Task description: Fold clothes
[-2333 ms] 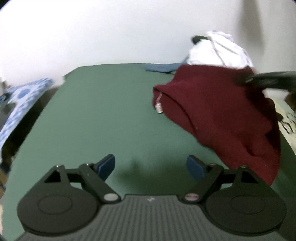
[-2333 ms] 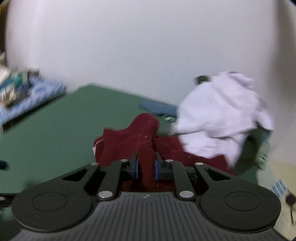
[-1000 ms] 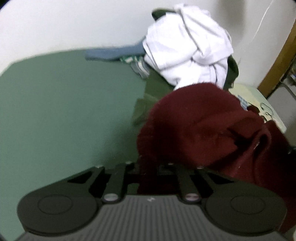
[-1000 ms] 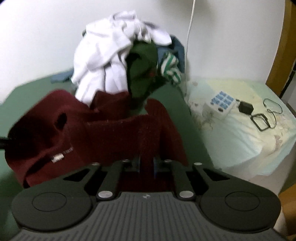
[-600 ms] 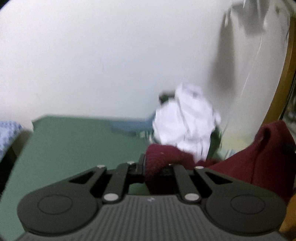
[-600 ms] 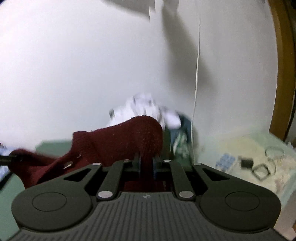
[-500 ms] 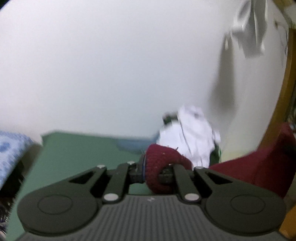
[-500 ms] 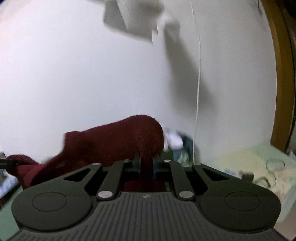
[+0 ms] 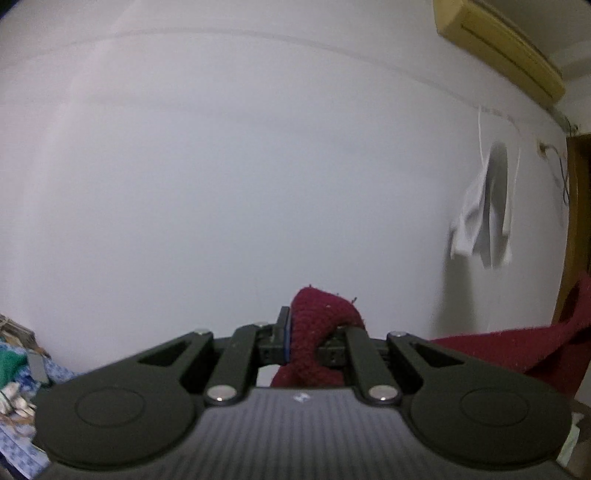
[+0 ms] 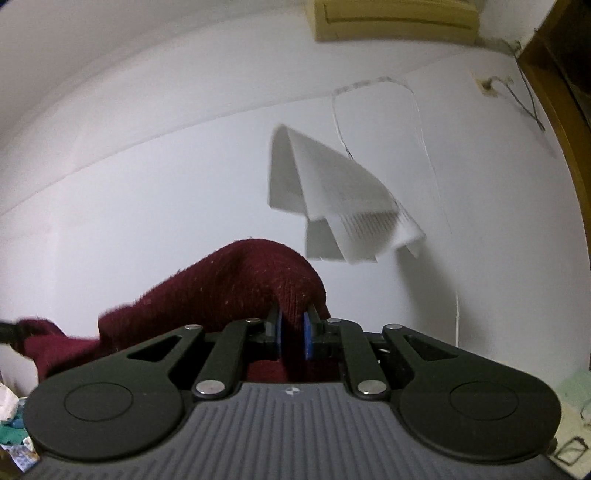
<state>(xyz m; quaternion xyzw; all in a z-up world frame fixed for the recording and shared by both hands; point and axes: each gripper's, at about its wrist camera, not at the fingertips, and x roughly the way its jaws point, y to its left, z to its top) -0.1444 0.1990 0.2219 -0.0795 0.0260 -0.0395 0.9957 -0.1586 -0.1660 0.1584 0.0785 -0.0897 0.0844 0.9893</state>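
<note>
A dark red knitted sweater is pinched in my left gripper, which is shut on a bunched fold of it; more of the same sweater stretches off to the right. In the right wrist view my right gripper is shut on another fold of the red sweater, which drapes away to the left. Both grippers are held high and face the white wall. The green table and the pile of clothes are out of view.
A white paper sheet hangs on the wall by a thin cord, also seen as the white sheet at the right of the left wrist view. A yellowish air conditioner is at the top. A wooden door frame stands right.
Both grippers rose with the red sweater and tilted up from the table; the green surface and white clothes pile dropped out of view, leaving the wall and hanging sheet ahead.
</note>
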